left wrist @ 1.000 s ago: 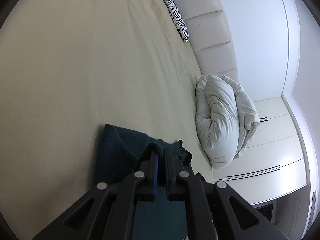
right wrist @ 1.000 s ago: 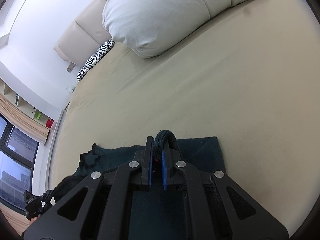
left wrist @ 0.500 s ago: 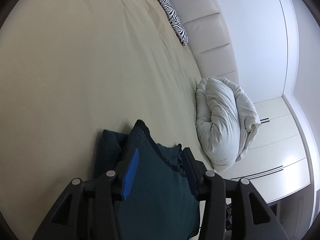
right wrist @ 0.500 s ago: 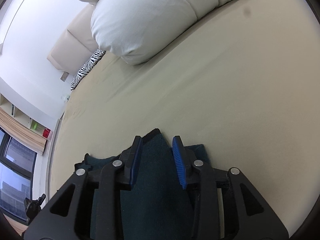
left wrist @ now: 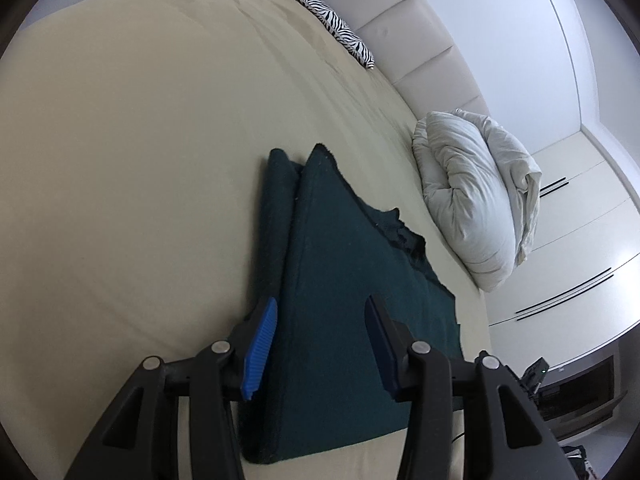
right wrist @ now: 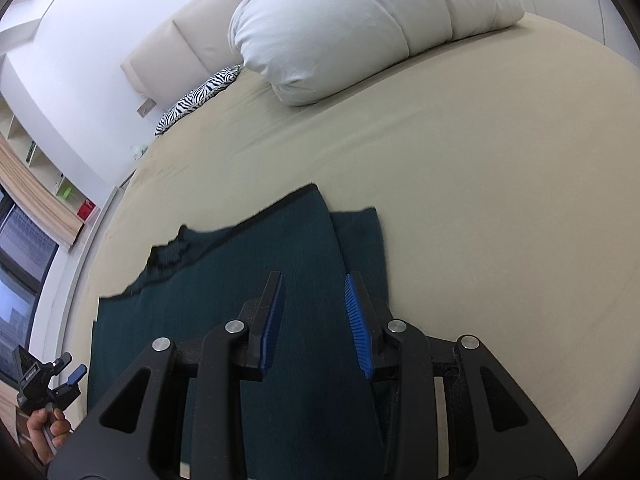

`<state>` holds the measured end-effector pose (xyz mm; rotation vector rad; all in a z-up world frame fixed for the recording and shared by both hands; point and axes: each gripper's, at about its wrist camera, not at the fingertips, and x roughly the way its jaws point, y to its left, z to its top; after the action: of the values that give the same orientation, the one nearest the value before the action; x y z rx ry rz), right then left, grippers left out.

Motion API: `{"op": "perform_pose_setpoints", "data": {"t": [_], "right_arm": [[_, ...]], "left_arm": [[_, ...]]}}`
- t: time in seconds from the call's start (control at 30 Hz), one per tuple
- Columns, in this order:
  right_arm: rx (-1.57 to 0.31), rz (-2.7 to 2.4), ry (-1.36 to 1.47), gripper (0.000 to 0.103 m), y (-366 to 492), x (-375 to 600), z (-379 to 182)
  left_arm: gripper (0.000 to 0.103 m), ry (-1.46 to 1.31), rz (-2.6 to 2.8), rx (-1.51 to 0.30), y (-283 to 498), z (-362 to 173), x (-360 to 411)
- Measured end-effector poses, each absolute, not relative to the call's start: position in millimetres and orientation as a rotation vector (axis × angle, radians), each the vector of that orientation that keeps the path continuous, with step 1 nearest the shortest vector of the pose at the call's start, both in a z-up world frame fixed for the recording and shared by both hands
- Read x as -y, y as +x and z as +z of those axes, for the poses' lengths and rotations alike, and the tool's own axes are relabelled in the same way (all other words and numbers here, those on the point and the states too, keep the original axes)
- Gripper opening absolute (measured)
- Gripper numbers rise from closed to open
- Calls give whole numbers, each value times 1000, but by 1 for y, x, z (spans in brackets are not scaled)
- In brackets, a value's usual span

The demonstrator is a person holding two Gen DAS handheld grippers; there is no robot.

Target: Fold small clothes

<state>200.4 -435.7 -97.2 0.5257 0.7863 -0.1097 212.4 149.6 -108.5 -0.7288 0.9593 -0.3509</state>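
With both grippers hanging free above it, the garment [left wrist: 340,280] lies flat on the bed [left wrist: 132,160], dark green and folded over itself so one layer overlaps a narrower strip beneath. The left gripper [left wrist: 320,344] has its fingers spread, nothing between the pads but air, the cloth lying below them and running off toward 12 o'clock. The right gripper [right wrist: 316,320] is likewise parted and holds nothing, though less widely, and the cloth stretches away from it toward 11 o'clock. The long axis runs straight ahead of both, away from the person and toward the duvet [right wrist: 360,24]. The folded edge and the strip sit at 10 o'clock of the left fingers and at 1 o'clock of the right. I'd judge neither hand clearly nearer; the far end is the reach either would make next.
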Motion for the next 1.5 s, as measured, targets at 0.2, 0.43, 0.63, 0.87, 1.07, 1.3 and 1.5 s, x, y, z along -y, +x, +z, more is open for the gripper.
{"op": "perform_pose_setpoints", "data": {"t": [0.2, 0.43, 0.63, 0.87, 1.07, 1.3, 1.5], "right_arm": [[-818, -93, 498, 31, 167, 432, -102], [-834, -86, 446, 31, 146, 426, -101], [-834, -82, 442, 31, 138, 429, -100], [-875, -75, 427, 31, 137, 428, -111], [-917, -77, 432, 31, 136, 430, -121], [-941, -57, 427, 31, 131, 430, -127], [-949, -51, 407, 31, 129, 427, -127]], "left_arm": [[48, -634, -320, -952, 186, -112, -144], [48, -560, -293, -935, 177, -113, -136], [39, -513, -280, -926, 171, -113, -136], [37, -481, -277, -932, 164, -115, -132], [37, -445, -272, -930, 160, -114, -130], [37, -403, -279, -930, 158, -115, -124], [29, -360, -272, -922, 158, -113, -120]]}}
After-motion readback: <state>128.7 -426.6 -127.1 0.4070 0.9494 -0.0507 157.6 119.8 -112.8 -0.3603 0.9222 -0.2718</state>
